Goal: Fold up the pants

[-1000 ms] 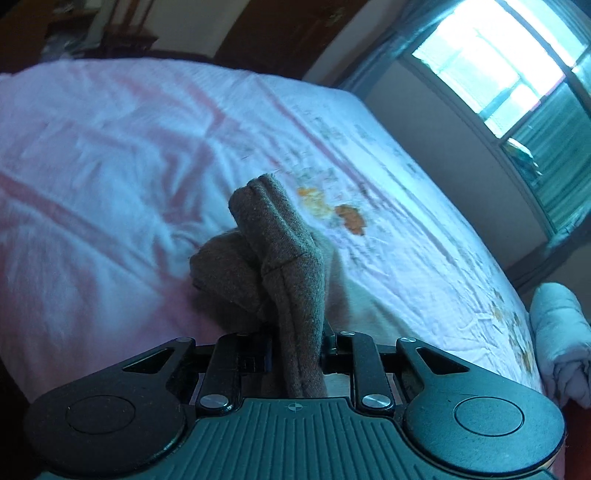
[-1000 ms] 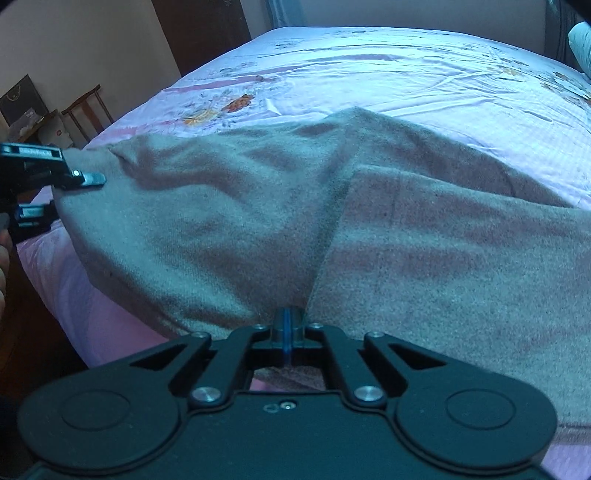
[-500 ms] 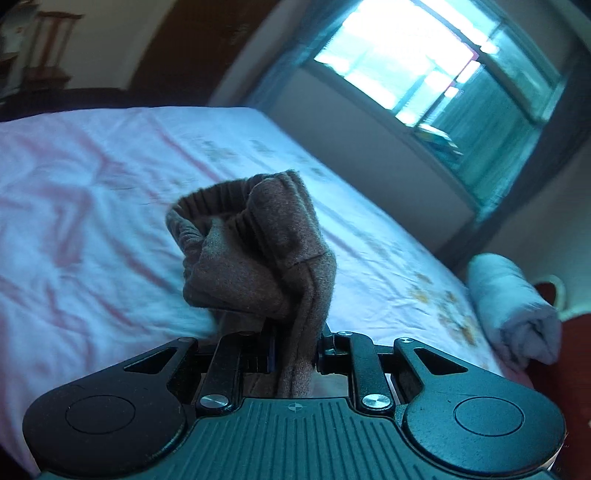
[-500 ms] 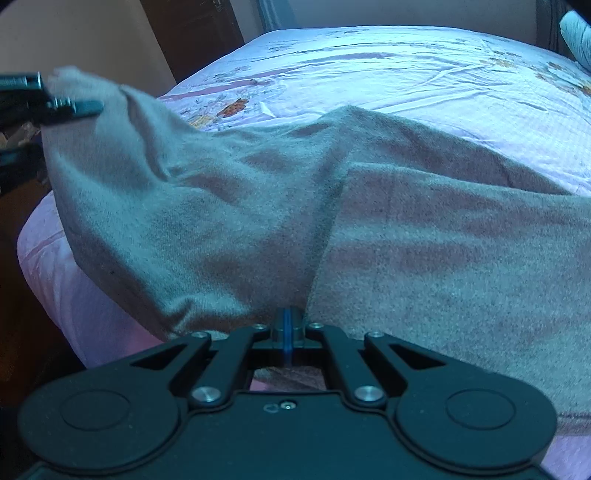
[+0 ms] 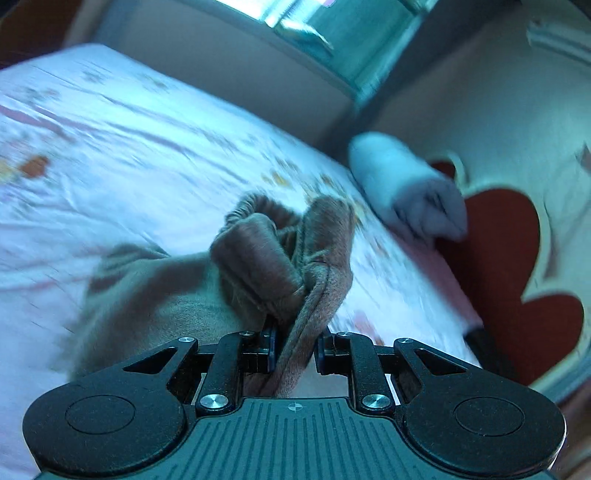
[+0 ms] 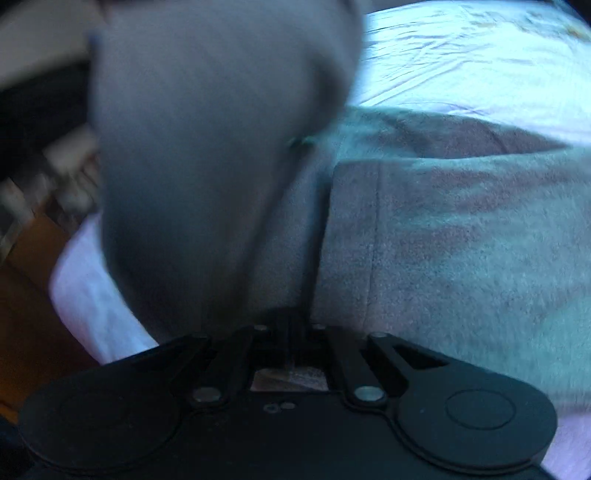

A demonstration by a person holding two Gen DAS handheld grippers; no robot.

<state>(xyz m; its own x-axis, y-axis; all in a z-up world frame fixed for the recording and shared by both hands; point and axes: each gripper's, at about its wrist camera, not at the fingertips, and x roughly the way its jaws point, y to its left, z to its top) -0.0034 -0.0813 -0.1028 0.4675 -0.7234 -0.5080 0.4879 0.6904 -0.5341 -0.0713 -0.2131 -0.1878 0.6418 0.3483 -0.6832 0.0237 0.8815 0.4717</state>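
Note:
The brown-grey pants [image 6: 461,229] lie on the bed. My left gripper [image 5: 295,350] is shut on the bunched elastic waistband [image 5: 273,254] and holds it up above the sheet. My right gripper [image 6: 291,332] is shut on the pants' near edge, low on the bed. In the right wrist view the lifted part of the pants [image 6: 207,147] hangs blurred over the left half and hides the left gripper.
The bed has a pale pink sheet [image 5: 129,140] with orange flower prints. A rolled white blanket [image 5: 410,192] lies at its far end by a red and white headboard [image 5: 517,258]. A window [image 5: 332,29] is behind. The bed's near edge [image 6: 81,280] drops to a brown floor.
My left gripper has lifted the waistband and swung it right, towards the headboard end. The raised cloth now sweeps across the right wrist view. The right gripper has stayed in place.

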